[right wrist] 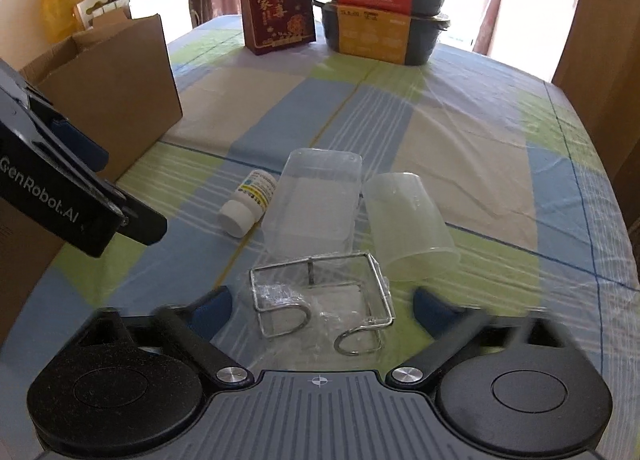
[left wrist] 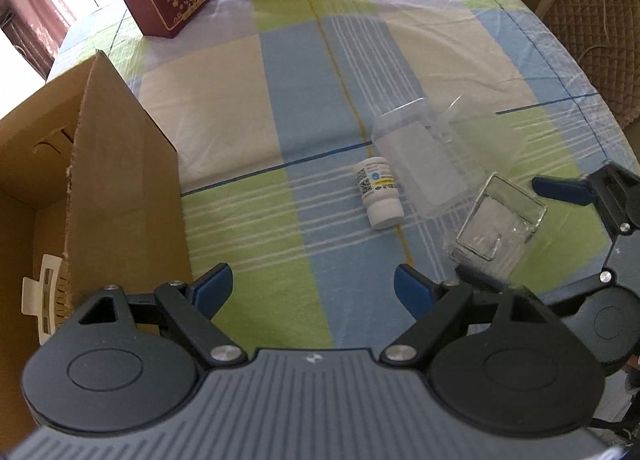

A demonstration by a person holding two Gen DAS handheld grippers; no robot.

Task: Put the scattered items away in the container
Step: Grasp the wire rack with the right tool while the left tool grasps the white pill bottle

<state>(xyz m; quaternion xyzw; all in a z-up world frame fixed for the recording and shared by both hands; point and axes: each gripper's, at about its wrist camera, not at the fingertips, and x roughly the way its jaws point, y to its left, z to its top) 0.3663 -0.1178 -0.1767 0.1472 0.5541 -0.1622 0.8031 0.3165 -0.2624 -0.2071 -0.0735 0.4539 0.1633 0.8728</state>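
The cardboard box point(left wrist: 120, 164) runs off the left edge, its upright flap hiding most of the inside; only a slice of a white slatted thing point(left wrist: 44, 304) peeks out behind that flap. Right of the box, the wire rack point(right wrist: 320, 300) blurs, and the pill bottle point(left wrist: 378, 192) label is too small to read.

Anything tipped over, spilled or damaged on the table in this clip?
Nothing spilled or visibly broken. The white pill bottle and the translucent cup both lie on their sides beside the clear plastic box; the cardboard box flap has a ragged torn edge.
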